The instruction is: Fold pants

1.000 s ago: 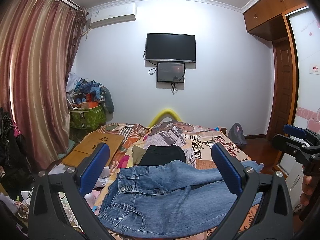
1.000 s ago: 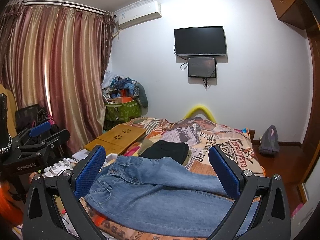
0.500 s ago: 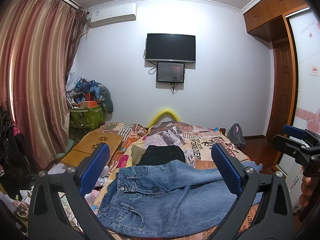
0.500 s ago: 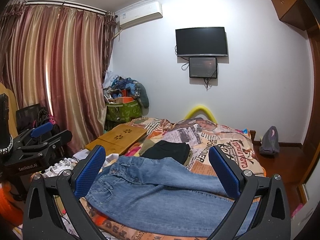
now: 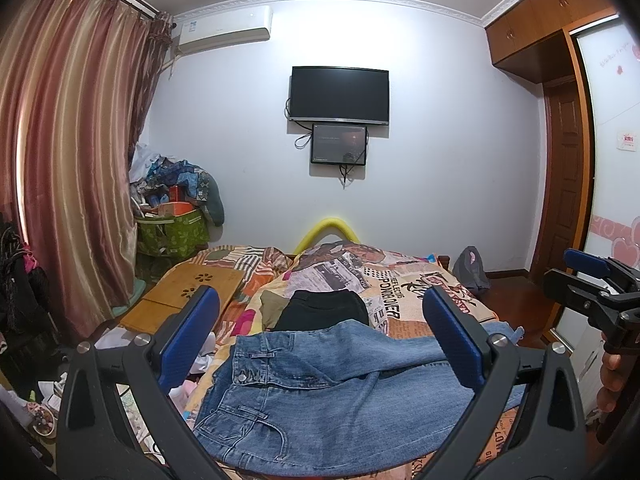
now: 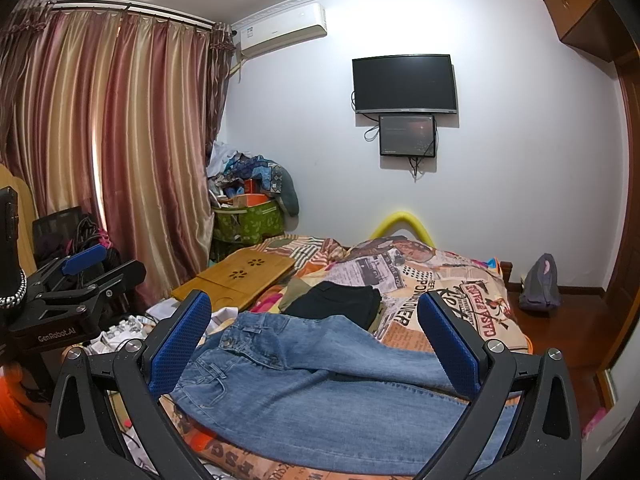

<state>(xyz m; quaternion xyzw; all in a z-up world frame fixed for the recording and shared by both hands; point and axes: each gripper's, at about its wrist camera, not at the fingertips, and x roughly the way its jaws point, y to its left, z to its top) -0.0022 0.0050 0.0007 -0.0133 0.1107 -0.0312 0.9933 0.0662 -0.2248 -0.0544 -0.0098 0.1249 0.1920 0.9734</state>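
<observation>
The blue jeans lie flat across the near end of the bed, waistband toward my left and legs running off to my right, spread over the printed patchwork bedspread. My left gripper hangs above them with its blue-padded fingers spread wide and nothing between them; I am not touching the denim. My right gripper is the same, fingers wide apart and empty, held above the legs of the jeans. From my left camera I can see the right gripper off at the far right edge, beside the bed, with part of my hand below it. Just behind the jeans, further up the bed, sits a folded black garment. A wooden lap tray rests on the left side of the bed, and a television hangs on the far wall.
</observation>
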